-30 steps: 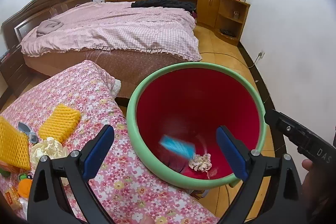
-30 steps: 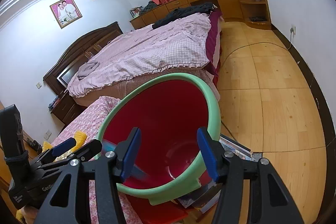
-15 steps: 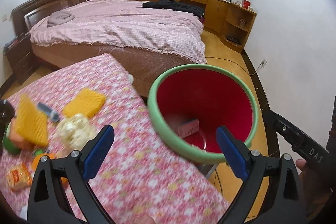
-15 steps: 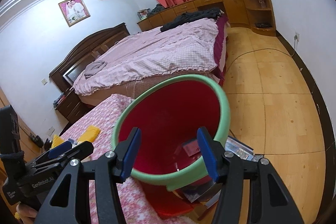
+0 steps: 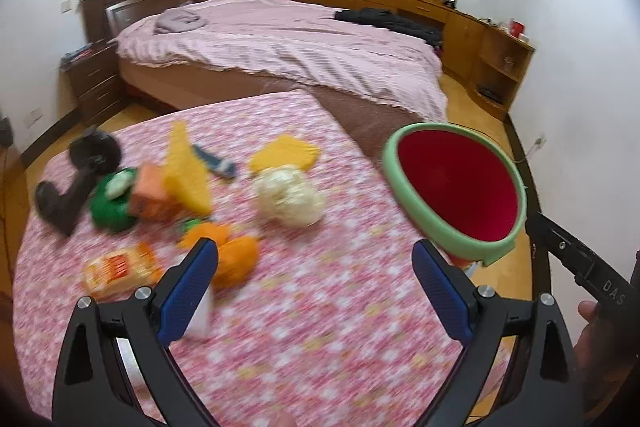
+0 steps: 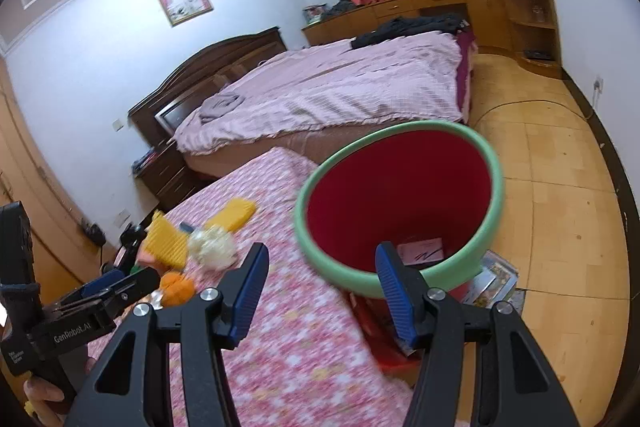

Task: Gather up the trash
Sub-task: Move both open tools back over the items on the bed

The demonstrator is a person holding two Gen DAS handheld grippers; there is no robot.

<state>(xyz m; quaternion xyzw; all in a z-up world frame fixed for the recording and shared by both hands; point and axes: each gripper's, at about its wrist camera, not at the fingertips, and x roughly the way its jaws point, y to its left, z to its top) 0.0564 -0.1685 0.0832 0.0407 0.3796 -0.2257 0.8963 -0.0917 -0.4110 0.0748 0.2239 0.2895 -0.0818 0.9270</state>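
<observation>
A bedroom. Left view: blurry trash lies on the flowery worktop (image 5: 320, 307); the left hand-held gripper (image 5: 316, 291) is spread, empty. Right view: the red bin (image 6: 400, 195) beside the worktop tips its mouth toward us; the right hand-held gripper (image 6: 320, 291) is spread, empty.

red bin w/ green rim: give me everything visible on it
The bin is a round bucket, red inside with a thick pale green rim, plastic by the look. It is upright, open-topped, off the edge of the floral-covered table, its rim near table level. Its base appears to rest on a stack of printed items on the wooden floor. A pink card or packet lies at the bottom. Neither gripper touches it.
</observation>
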